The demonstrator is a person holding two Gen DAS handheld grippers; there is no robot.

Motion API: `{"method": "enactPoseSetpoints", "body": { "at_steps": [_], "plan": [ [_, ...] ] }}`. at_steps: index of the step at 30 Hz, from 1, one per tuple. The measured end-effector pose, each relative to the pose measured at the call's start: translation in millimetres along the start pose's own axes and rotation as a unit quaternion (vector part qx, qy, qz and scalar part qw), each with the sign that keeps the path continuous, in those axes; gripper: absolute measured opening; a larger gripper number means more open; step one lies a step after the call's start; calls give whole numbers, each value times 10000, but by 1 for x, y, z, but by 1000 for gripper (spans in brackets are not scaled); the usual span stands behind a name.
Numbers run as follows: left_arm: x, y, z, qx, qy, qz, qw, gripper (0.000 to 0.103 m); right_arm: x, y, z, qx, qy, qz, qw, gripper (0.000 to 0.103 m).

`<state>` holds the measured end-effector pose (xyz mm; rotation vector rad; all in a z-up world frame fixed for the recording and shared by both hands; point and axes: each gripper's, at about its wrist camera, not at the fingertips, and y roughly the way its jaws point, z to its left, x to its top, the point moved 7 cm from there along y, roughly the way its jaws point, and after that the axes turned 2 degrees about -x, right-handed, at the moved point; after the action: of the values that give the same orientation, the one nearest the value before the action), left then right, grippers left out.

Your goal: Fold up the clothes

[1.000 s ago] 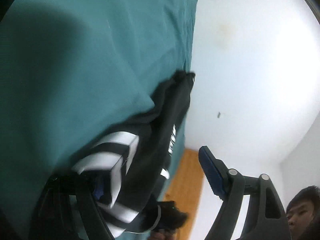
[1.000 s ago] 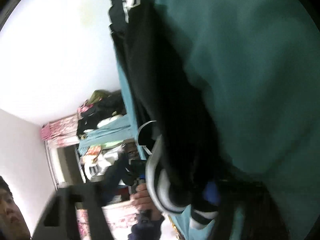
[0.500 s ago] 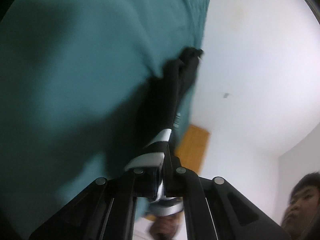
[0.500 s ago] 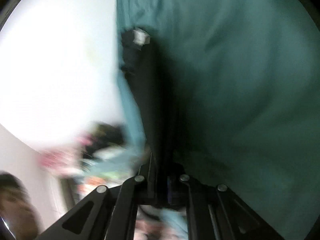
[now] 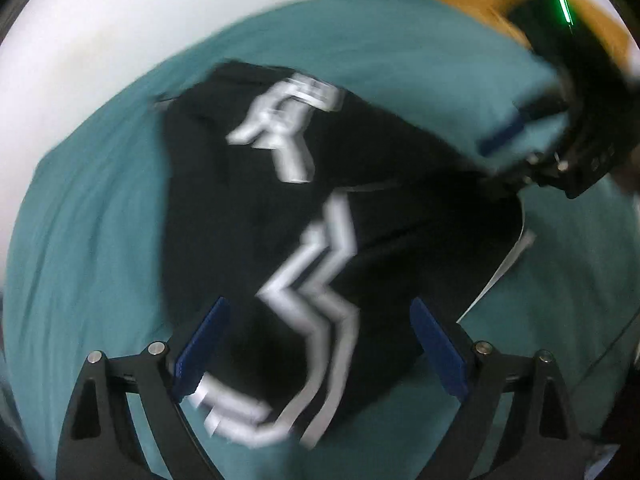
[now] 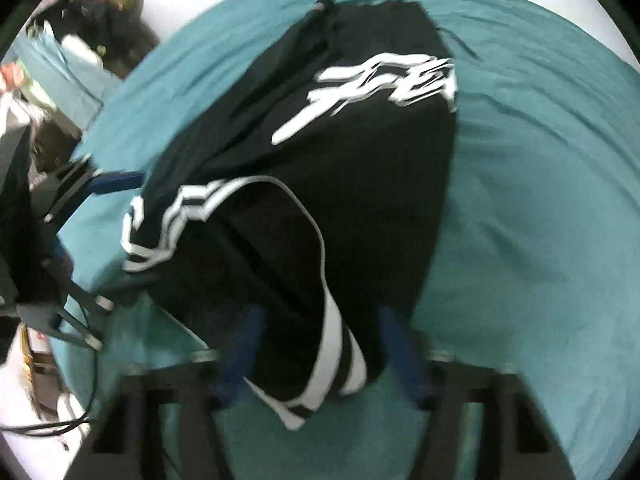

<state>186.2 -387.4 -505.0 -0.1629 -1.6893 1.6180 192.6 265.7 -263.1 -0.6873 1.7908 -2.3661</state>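
I see the black garment (image 5: 256,216) with white stripes lying crumpled mid-frame on the teal sheet (image 5: 92,240). My left gripper (image 5: 320,344) and right gripper (image 6: 320,352) both have fingers spread, holding nothing, low in frame over its near edge.

We note a black garment (image 5: 400,208) with white stripes, teal sheet (image 5: 100,240), blue gripper pads (image 5: 202,346).

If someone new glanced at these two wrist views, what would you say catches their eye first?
Most striking is the black garment with bold white stripes and lettering, lying crumpled in the middle of the teal sheet. Next come the blue-padded jaws: the left gripper and right gripper both stand open over its near edge. A cluttered pile sits upper left in the right view.
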Motion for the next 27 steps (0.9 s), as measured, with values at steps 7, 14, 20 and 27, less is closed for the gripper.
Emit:
{"method": "enactPoseSetpoints", "body": {
  "at_steps": [7,14,20,27],
  "plan": [
    [-23,6,28,-557,-320,-30,9979,4,-31,-18,26,-59,-1098,-727,9913,3],
    [-108,-20,45,-198,386,199,9989,4,-72,-12,44,-56,-2496,-352,9677,3],
    [-78,-34,39,304,925,-86,9952,37,-58,-21,43,-248,-2321,-440,9714,7],
    [-49,-2,4,444,2007,-226,9784,80,-34,-3,64,-852,-2854,-752,9517,50]
  ]
}}
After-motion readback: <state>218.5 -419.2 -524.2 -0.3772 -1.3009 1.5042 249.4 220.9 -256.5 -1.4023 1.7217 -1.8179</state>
